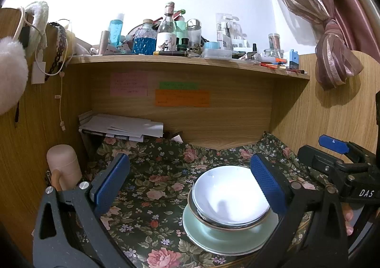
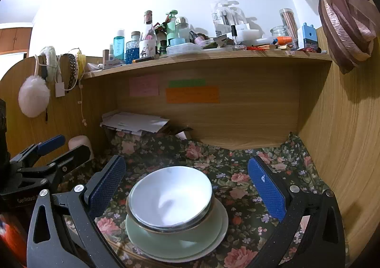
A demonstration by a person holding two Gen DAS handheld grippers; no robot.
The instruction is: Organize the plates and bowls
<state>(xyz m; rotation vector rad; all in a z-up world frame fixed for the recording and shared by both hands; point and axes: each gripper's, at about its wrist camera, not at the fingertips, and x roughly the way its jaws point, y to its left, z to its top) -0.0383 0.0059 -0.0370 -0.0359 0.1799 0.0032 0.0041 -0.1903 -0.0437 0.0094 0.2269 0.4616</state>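
Note:
A white bowl (image 1: 229, 194) sits nested in another bowl on a pale green plate (image 1: 213, 239), all stacked on the floral cloth. The same stack shows in the right wrist view, bowl (image 2: 169, 201) on plate (image 2: 175, 242). My left gripper (image 1: 190, 182) is open and empty, its right finger beside the bowl's right rim. My right gripper (image 2: 187, 187) is open and empty, hovering just behind and above the stack. The right gripper also shows at the right edge of the left wrist view (image 1: 337, 163); the left one shows at the left of the right wrist view (image 2: 47, 156).
A floral cloth (image 1: 154, 173) covers the desk inside a wooden alcove. A pile of papers (image 1: 121, 128) lies at the back left, a pink cylinder (image 1: 63, 163) at the left wall. A cluttered shelf (image 1: 185, 59) of bottles hangs above. A curtain (image 1: 332, 54) hangs right.

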